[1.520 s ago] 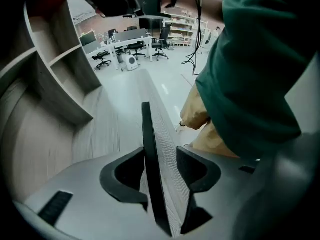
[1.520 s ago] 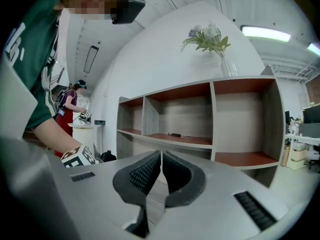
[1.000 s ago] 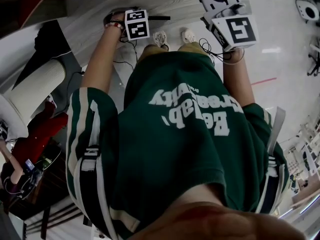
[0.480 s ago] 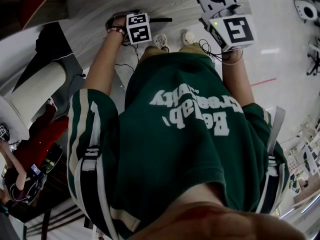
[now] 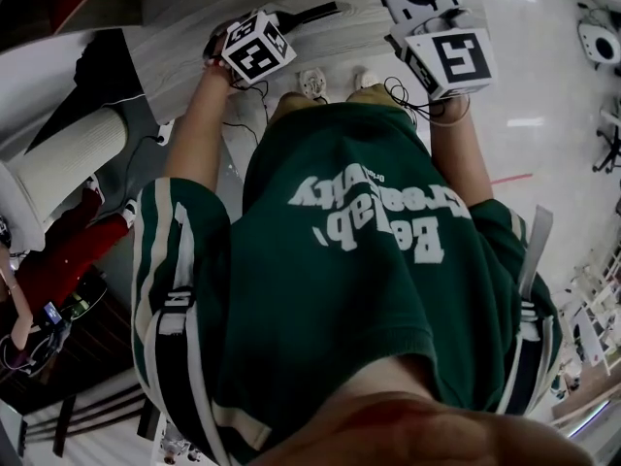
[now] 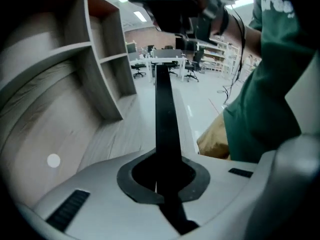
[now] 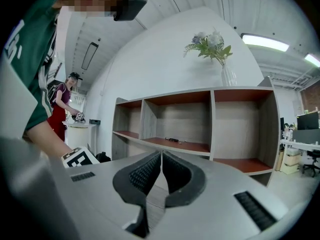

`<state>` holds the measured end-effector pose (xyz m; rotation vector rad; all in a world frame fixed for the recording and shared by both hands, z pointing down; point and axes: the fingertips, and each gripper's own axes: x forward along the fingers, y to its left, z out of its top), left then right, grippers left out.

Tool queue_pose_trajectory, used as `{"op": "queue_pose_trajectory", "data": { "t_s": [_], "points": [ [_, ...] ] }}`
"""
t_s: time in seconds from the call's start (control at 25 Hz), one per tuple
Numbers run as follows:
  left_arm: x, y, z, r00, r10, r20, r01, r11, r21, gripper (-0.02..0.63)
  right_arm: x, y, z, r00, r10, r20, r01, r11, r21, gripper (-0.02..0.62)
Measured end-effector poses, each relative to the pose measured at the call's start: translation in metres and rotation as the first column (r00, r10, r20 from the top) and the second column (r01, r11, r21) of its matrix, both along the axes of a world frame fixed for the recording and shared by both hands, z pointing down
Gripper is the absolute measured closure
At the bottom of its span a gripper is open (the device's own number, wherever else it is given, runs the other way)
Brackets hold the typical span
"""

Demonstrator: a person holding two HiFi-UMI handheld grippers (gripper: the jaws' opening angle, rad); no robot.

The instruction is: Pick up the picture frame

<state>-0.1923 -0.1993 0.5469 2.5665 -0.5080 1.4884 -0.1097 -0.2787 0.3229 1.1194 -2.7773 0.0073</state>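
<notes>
The picture frame [image 6: 165, 119] shows edge-on in the left gripper view as a long thin black bar running up from the jaws. My left gripper [image 6: 161, 184] is shut on its near end. In the head view the frame [image 5: 312, 13] sticks out to the right of the left gripper's marker cube [image 5: 254, 47], above a wood-grain surface [image 5: 184, 13]. My right gripper [image 7: 160, 173] points at a shelf unit with its ribbed pads pressed together and nothing between them. In the head view it is at the top right [image 5: 427, 3].
A wooden shelf unit [image 7: 212, 129] with open compartments stands ahead, with a vase of flowers [image 7: 214, 51] on top. A person in red [image 7: 62, 104] stands by a white pedestal [image 5: 68, 158]. Desks and chairs [image 6: 170, 64] stand far off. My green shirt fills most of the head view.
The left gripper has risen and rolled, its marker cube now tilted, and the black frame has come up with it. The right gripper has stayed where it was.
</notes>
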Motion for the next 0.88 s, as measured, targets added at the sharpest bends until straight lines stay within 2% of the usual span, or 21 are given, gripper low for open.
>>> {"op": "queue_pose_trajectory", "data": {
  "t_s": [0.08, 0.16, 0.24, 0.32, 0.48, 0.56, 0.68, 0.76, 0.88],
  "points": [
    [0.005, -0.011, -0.023, 0.991, -0.109, -0.075, 0.112, 0.993, 0.038, 0.578, 0.001, 0.000, -0.002, 1.000, -0.018, 0.008, 0.017, 1.000, 0.009, 0.561],
    [0.007, -0.023, -0.048, 0.962, -0.224, -0.154, 0.238, 0.968, 0.080, 0.578, 0.004, -0.001, -0.004, 0.999, -0.029, 0.018, 0.029, 0.999, 0.015, 0.561],
    [0.010, -0.032, -0.078, 0.913, -0.326, -0.247, 0.363, 0.924, 0.122, 0.578, 0.011, 0.000, -0.008, 0.999, -0.036, 0.028, 0.036, 0.999, 0.021, 0.561],
    [0.020, -0.038, -0.112, 0.858, -0.386, -0.340, 0.456, 0.876, 0.156, 0.578, 0.022, 0.001, -0.017, 0.998, -0.052, 0.048, 0.050, 0.998, 0.045, 0.561],
    [0.037, -0.040, -0.164, 0.754, -0.447, -0.481, 0.585, 0.789, 0.185, 0.578, 0.036, 0.004, -0.027, 0.994, -0.084, 0.066, 0.079, 0.995, 0.067, 0.561],
    [0.040, -0.039, -0.179, 0.712, -0.461, -0.530, 0.631, 0.751, 0.194, 0.578, 0.039, 0.005, -0.028, 0.992, -0.101, 0.070, 0.096, 0.993, 0.074, 0.561],
    [0.054, -0.038, -0.197, 0.679, -0.467, -0.566, 0.672, 0.705, 0.224, 0.578, 0.055, 0.007, -0.036, 0.987, -0.129, 0.092, 0.119, 0.987, 0.106, 0.561],
    [0.062, -0.037, -0.206, 0.660, -0.467, -0.589, 0.692, 0.683, 0.234, 0.577, 0.065, 0.008, -0.037, 0.986, -0.139, 0.096, 0.128, 0.985, 0.111, 0.561],
    [0.068, -0.035, -0.214, 0.615, -0.470, -0.633, 0.726, 0.650, 0.223, 0.578, 0.073, 0.007, -0.035, 0.983, -0.150, 0.102, 0.139, 0.984, 0.109, 0.561]
  ]
}}
